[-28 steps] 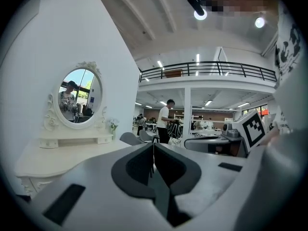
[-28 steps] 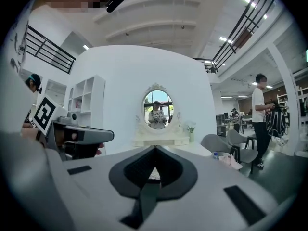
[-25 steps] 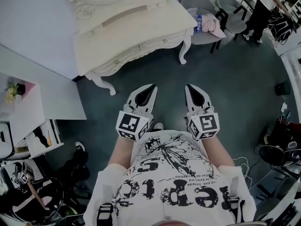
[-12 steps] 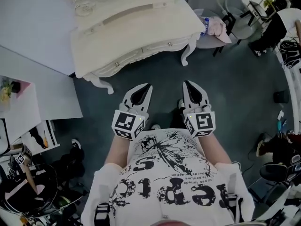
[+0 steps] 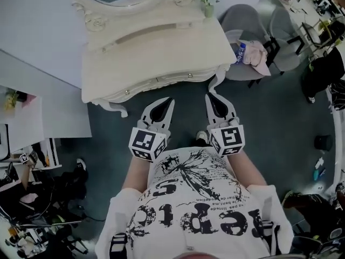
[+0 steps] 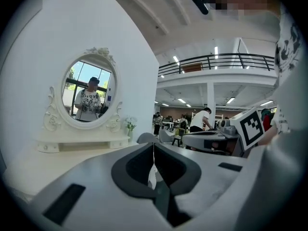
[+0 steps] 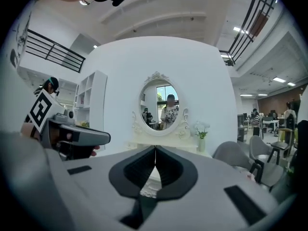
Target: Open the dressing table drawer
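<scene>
Facing dressing table (image 5: 161, 58) edge, narrow floor (image 5: 184, 99) gap.

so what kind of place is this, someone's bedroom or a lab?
Probably a big open office or lab hall, not a home. The dressing table is staged against a white partition wall; beyond it are a railed mezzanine with strip lights, and people at desks.

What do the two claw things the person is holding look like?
Both are light grey, with pointed tips and a dark leaf-shaped hollow. The left gripper and the right gripper each carry a white cube with black square markers at the back. The person wears a white short-sleeved T-shirt with black print.
</scene>
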The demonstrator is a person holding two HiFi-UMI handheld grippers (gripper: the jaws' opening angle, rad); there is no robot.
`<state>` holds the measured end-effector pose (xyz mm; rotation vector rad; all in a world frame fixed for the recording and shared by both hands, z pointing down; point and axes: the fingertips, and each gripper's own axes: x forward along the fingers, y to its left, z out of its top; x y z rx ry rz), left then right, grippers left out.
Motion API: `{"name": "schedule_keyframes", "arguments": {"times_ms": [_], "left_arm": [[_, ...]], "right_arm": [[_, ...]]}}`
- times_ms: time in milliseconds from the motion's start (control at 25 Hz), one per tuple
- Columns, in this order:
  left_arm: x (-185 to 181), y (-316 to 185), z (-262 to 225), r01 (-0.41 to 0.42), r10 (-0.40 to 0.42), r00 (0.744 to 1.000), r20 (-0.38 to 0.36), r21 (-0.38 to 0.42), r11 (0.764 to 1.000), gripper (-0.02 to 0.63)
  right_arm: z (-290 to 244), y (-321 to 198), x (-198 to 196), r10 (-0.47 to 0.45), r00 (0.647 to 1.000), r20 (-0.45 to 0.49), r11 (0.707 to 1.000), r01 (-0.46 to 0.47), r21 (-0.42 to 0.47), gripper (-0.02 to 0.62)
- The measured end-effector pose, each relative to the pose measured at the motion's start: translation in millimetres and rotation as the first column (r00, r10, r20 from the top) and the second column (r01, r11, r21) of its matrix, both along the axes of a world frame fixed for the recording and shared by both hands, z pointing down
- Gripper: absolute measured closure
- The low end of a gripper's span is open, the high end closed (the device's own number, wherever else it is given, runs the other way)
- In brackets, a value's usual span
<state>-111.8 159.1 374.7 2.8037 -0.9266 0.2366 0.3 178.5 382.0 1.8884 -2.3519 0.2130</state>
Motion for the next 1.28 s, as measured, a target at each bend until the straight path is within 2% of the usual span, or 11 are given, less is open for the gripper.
{"name": "schedule_keyframes", "arguments": {"times_ms": [200, 440, 760, 1000, 1280], "left_arm": [[63, -28, 2, 0.048, -0.048, 0.999, -0.012, 0.0, 0.999, 0.586], [101, -45, 18, 0.078, -0.077, 0.997, 0.009, -0.041, 0.996, 0.586], [99, -120, 37, 0.15, -0.148, 0.989, 0.027, -0.085, 0.985, 0.586], [99, -213, 41, 0.13, -0.13, 0.992, 0.008, -0.087, 0.988, 0.586], [97, -318, 57, 0.093, -0.091, 0.996, 0.023, -0.107, 0.99, 0.586]], "right_arm": [[8, -33, 62, -0.042, 0.999, -0.003, 0.999, 0.042, -0.021, 0.577], [24, -65, 111, -0.057, 0.998, 0.014, 0.996, 0.058, -0.066, 0.577], [45, -141, 119, -0.098, 0.995, 0.018, 0.989, 0.099, -0.111, 0.577], [56, -226, 115, -0.091, 0.996, 0.002, 0.986, 0.091, -0.142, 0.577], [87, -326, 123, -0.041, 0.998, -0.039, 0.982, 0.033, -0.185, 0.577]]}}
